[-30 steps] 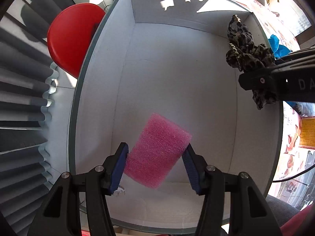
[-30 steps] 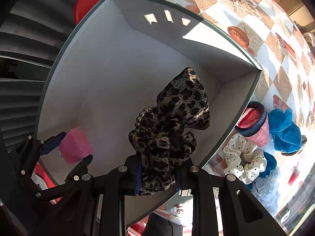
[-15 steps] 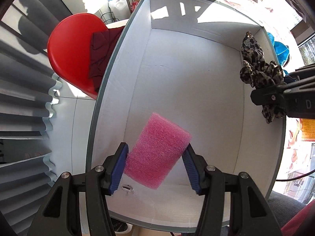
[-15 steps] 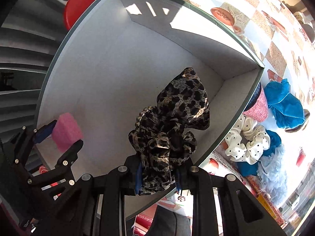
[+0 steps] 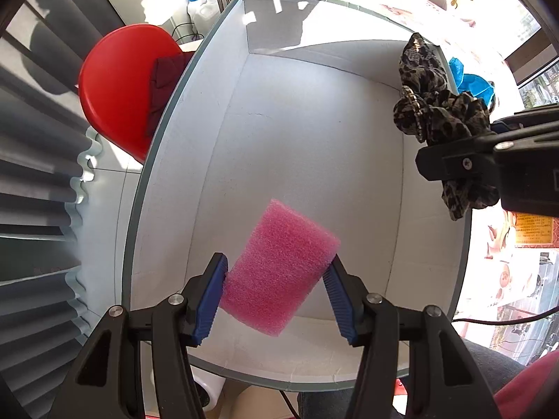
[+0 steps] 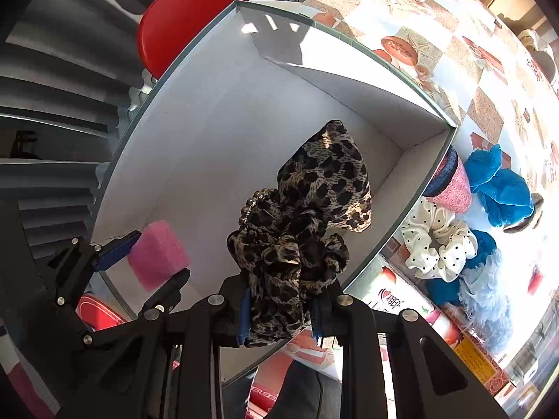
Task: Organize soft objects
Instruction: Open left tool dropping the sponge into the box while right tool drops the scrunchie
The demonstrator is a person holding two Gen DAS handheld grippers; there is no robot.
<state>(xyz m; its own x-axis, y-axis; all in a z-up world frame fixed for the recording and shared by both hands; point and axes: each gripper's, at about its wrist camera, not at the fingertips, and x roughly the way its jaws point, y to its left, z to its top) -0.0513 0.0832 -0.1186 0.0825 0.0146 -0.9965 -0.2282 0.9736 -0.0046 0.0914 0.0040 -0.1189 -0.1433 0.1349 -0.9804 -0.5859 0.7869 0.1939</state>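
Over the empty white rectangular box (image 5: 307, 139), the left tongs (image 5: 276, 293) clamp a pink foam sponge block (image 5: 279, 269) at lower centre while the right tongs (image 6: 279, 314) pinch a leopard-print fabric scrunchie (image 6: 307, 216), both apparently poised for dropping inside.

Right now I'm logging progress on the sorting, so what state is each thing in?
Left gripper: shut on the pink sponge, above the box.
Right gripper: shut on the leopard-print scrunchie, which hangs over the box.
White box: open-topped, nothing lying inside.
Polka-dot scrunchie: on the table outside the box.
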